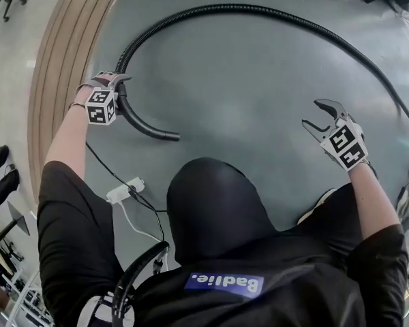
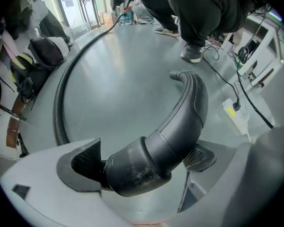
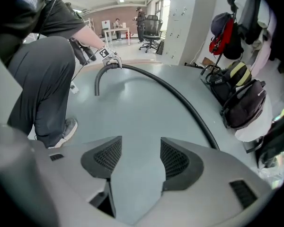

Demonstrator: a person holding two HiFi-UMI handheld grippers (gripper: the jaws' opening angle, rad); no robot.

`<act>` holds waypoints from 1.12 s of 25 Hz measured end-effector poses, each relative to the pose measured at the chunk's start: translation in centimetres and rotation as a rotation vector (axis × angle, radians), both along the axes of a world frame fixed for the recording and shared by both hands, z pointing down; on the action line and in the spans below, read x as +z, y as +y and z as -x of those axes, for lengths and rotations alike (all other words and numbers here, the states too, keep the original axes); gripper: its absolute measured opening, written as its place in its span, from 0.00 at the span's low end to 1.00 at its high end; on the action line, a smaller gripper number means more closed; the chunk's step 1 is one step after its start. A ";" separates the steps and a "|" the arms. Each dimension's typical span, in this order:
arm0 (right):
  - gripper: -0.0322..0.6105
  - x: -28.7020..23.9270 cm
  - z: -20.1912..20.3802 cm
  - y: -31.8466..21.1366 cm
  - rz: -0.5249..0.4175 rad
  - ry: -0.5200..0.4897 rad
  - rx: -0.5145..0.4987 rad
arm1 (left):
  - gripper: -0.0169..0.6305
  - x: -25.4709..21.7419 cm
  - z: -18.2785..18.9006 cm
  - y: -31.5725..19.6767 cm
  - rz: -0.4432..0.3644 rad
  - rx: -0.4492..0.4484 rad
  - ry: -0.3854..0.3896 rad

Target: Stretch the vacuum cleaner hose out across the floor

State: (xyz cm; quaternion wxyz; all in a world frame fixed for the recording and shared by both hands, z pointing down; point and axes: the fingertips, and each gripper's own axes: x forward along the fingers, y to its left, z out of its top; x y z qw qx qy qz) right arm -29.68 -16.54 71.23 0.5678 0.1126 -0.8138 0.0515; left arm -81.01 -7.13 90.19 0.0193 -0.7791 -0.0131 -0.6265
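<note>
A black ribbed vacuum hose [image 1: 259,10] arcs across the grey floor, and its curved rigid handle end [image 1: 146,128] points toward me. My left gripper [image 1: 116,87] straddles the hose where the ribbing meets the handle. In the left gripper view the hose's smooth cuff [image 2: 137,167] lies between the widely spread jaws of the left gripper [image 2: 142,157], loose rather than squeezed. My right gripper [image 1: 317,118] hovers over bare floor to the right, open with nothing between its pads [image 3: 106,157]. From the right gripper view the hose [image 3: 180,100] runs away to the far handle.
A white power strip [image 1: 125,189] with cables lies near my left knee. A curved band of wood flooring [image 1: 61,67] borders the grey floor on the left. Bags [image 3: 241,103] hang and lean along the wall at right. My legs and shoe [image 2: 191,53] stand behind the handle.
</note>
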 end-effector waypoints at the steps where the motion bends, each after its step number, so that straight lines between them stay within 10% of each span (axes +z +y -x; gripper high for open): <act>1: 0.42 -0.1 -0.2 -0.1 0.006 -0.012 0.007 | 0.82 -0.6 -0.1 0.4 0.009 -0.004 0.017; 5: 0.42 -0.1 0.1 -0.8 0.032 -0.055 0.031 | 0.82 -3.0 0.9 1.4 0.001 -0.078 0.040; 10: 0.42 0.8 3.1 0.4 0.032 -0.043 -0.061 | 0.82 -1.1 4.4 3.0 -0.089 0.242 -0.320; 16: 0.42 0.5 5.6 0.6 0.041 -0.094 -0.100 | 0.82 -3.1 3.3 1.2 -0.010 -0.106 -0.116; 28: 0.42 -0.2 -1.7 -4.7 -0.017 -0.224 0.008 | 0.82 -8.4 -4.3 -6.5 -0.127 -0.298 -0.083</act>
